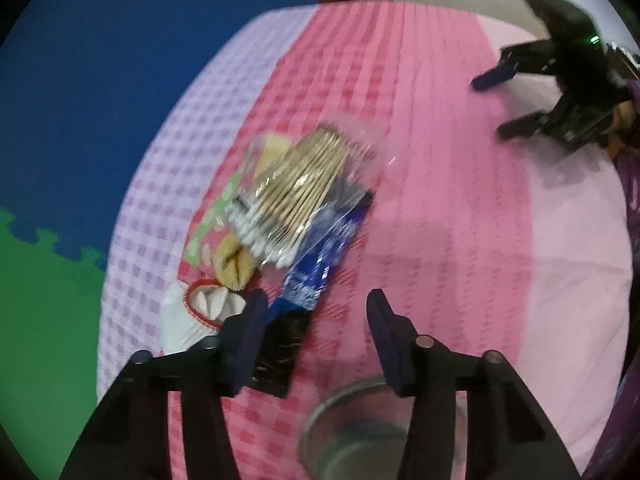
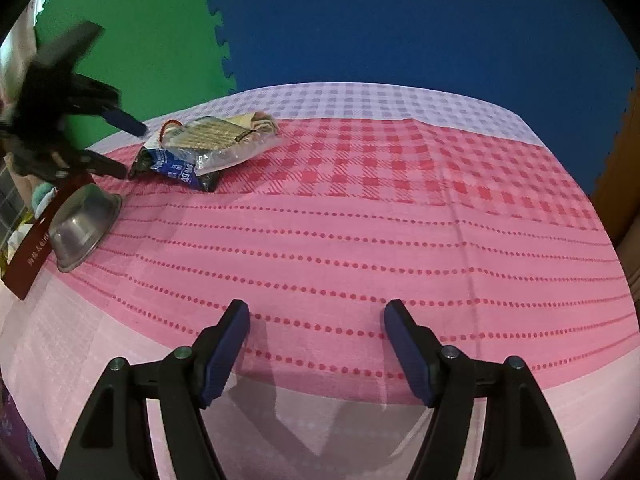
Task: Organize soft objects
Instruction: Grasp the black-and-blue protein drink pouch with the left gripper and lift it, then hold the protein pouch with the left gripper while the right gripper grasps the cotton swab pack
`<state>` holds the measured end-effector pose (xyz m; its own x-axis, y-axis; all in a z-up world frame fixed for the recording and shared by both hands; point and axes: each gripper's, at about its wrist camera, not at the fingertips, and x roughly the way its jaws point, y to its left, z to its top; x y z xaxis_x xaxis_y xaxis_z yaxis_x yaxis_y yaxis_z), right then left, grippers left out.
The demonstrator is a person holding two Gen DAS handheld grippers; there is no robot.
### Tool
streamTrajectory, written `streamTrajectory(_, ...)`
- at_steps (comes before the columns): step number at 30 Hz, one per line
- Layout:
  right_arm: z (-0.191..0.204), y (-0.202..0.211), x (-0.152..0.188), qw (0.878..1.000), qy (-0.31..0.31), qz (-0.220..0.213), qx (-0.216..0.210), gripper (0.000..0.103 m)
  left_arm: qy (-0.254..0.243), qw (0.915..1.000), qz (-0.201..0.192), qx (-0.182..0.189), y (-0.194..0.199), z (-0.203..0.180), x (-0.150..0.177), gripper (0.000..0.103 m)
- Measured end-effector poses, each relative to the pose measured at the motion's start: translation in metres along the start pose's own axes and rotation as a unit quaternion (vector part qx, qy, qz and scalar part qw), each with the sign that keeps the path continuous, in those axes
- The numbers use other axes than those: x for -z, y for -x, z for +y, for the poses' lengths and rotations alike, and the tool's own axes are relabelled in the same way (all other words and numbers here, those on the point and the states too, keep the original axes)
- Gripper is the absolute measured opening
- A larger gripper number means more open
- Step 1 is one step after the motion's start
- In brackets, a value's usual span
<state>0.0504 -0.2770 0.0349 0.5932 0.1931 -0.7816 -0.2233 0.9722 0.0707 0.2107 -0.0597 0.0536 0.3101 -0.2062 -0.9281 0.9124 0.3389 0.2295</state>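
Steel bowl point(image 1: 352, 432) blurs, half hidden behind left claw point(image 1: 316, 340).

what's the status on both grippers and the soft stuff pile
Left gripper open, hanging over the pile. Right gripper open, nothing between fingers. Cotton swab bag lies atop blue packet. Metal bowl beside the pile.

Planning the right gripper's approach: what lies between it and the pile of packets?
Only bare pink cloth between the right gripper and the packet pile, seen in the right wrist view.
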Motion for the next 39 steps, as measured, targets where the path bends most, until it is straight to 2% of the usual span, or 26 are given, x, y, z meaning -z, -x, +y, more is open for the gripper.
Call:
streamTrajectory(1, 0.000, 0.000, 0.000, 1.000, 0.000, 0.000, -0.001, 0.072, -0.001, 1.0000, 0.003, 0.010, -0.007, 0.004, 0.001, 0.034)
streamTrajectory(6, -0.002, -0.001, -0.001, 1.000, -0.006, 0.001, -0.010, 0.075, -0.033, 0.9990, 0.001, 0.029, -0.022, 0.006, 0.000, 0.036)
streamTrajectory(9, -0.004, -0.001, -0.002, 1.000, -0.013, 0.002, -0.020, 0.077, -0.040, 0.9981, 0.029, 0.036, -0.039, 0.011, -0.001, 0.037)
streamTrajectory(11, -0.005, -0.001, -0.003, 1.000, -0.017, 0.002, -0.025, 0.077, -0.036, 0.9981, 0.023, 0.045, -0.041, 0.014, -0.002, 0.038)
streamTrajectory(12, -0.006, -0.001, -0.003, 0.999, -0.020, 0.002, -0.027, 0.077, -0.023, 0.9976, 0.031, 0.057, -0.043, 0.017, -0.004, 0.035)
streamTrajectory(13, -0.007, -0.002, -0.004, 0.999, -0.022, 0.002, -0.029, 0.077, -0.007, 0.9971, 0.037, 0.066, -0.044, 0.020, -0.005, 0.026)
streamTrajectory(15, -0.007, -0.003, -0.004, 0.999, -0.025, 0.003, -0.032, 0.077, 0.063, 0.9926, 0.058, 0.086, -0.046, 0.031, -0.007, 0.023)
streamTrajectory(16, -0.008, -0.003, -0.005, 0.999, -0.027, 0.003, -0.034, 0.077, 0.083, 0.9907, 0.065, 0.086, -0.045, 0.030, -0.007, 0.021)
streamTrajectory(18, -0.008, -0.003, -0.005, 0.999, -0.028, 0.002, -0.035, 0.077, 0.084, 0.9917, 0.068, 0.070, -0.039, 0.017, -0.007, 0.021)
streamTrajectory(20, -0.008, -0.003, -0.005, 0.999, -0.028, 0.002, -0.035, 0.077, 0.093, 0.9916, 0.057, 0.069, -0.025, -0.002, -0.006, 0.019)
streamTrajectory(25, -0.008, -0.003, -0.005, 0.999, -0.029, 0.002, -0.036, 0.077, 0.158, 0.9837, 0.012, 0.086, 0.015, -0.042, -0.002, 0.019)
streamTrajectory(28, -0.008, -0.003, -0.005, 0.999, -0.029, 0.002, -0.036, 0.077, 0.239, 0.9655, -0.038, 0.096, 0.041, -0.061, 0.009, 0.019)
streamTrajectory(31, -0.009, -0.003, -0.005, 0.999, -0.029, 0.001, -0.037, 0.077, 0.304, 0.9456, -0.077, 0.086, 0.062, -0.077, 0.021, 0.019)
streamTrajectory(33, -0.010, -0.002, -0.005, 0.998, -0.032, -0.001, -0.045, 0.077, 0.355, 0.9236, -0.118, 0.083, 0.078, -0.094, 0.038, 0.019)
streamTrajectory(34, -0.011, -0.001, -0.005, 0.998, -0.032, -0.003, -0.056, 0.077, 0.370, 0.9164, -0.129, 0.080, 0.083, -0.100, 0.044, 0.019)
streamTrajectory(36, -0.009, 0.003, -0.007, 0.997, -0.023, -0.008, -0.073, 0.077, 0.412, 0.8956, -0.154, 0.064, 0.095, -0.116, 0.063, 0.019)
streamTrajectory(38, 0.002, 0.008, -0.015, 0.996, 0.011, -0.016, -0.082, 0.077, 0.448, 0.8751, -0.176, 0.050, 0.108, -0.136, 0.087, 0.019)
streamTrajectory(39, 0.010, 0.010, -0.020, 0.995, 0.035, -0.018, -0.087, 0.077, 0.459, 0.8688, -0.180, 0.047, 0.112, -0.141, 0.096, 0.019)
